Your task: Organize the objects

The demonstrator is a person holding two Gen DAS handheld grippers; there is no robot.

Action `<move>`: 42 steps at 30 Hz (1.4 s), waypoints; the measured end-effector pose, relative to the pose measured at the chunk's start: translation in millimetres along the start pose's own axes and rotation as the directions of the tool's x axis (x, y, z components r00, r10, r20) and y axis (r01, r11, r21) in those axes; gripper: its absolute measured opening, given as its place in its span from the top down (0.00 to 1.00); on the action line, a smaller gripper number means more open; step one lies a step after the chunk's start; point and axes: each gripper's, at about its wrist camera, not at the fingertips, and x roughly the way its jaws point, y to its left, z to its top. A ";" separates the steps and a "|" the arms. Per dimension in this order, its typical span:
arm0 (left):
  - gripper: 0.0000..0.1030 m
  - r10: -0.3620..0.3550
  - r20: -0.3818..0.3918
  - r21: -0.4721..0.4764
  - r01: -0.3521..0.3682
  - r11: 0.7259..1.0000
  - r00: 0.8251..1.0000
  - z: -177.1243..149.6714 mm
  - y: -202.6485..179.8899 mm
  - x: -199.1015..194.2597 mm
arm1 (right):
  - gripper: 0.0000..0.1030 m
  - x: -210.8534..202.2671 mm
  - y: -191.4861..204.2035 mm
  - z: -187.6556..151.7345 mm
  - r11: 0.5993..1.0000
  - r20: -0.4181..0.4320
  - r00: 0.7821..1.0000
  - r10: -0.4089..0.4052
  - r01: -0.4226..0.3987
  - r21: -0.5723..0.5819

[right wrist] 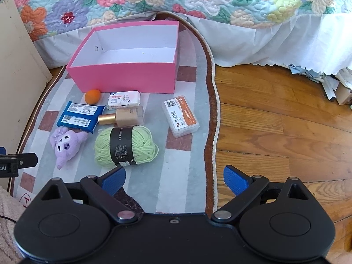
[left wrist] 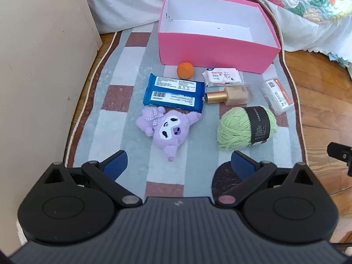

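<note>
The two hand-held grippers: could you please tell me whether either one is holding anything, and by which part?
Nothing is held. The left hand-held gripper and the right hand-held gripper both hang wide open above the striped rug, with nothing between their blue pads.

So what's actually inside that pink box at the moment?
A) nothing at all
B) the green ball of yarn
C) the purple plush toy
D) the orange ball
A: the pink box shows only its bare white floor, while the green yarn, the purple plush toy and the orange ball all lie on the rug in front of it.
</note>
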 end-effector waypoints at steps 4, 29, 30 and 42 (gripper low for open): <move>0.01 -0.013 0.036 -0.035 0.014 0.999 0.999 0.9 2.8 -10.0 | 0.05 -0.8 -1.6 -0.6 1.000 -0.001 1.000 -0.015 0.015 -0.001; 0.03 -0.070 0.059 -0.048 0.073 0.996 0.996 1.1 10.9 -14.1 | 0.05 -0.9 0.6 -0.2 1.000 -0.005 1.000 -0.014 0.014 -0.001; 0.03 -0.066 0.060 -0.042 0.068 0.997 0.996 1.1 10.3 -14.2 | 0.05 -0.8 0.5 -0.2 1.000 -0.006 1.000 -0.014 0.014 -0.001; 0.03 -0.087 0.067 -0.020 0.089 0.996 0.994 -1.2 9.6 -18.6 | 0.05 -0.8 3.1 -0.3 1.000 -0.008 1.000 -0.012 0.012 -0.008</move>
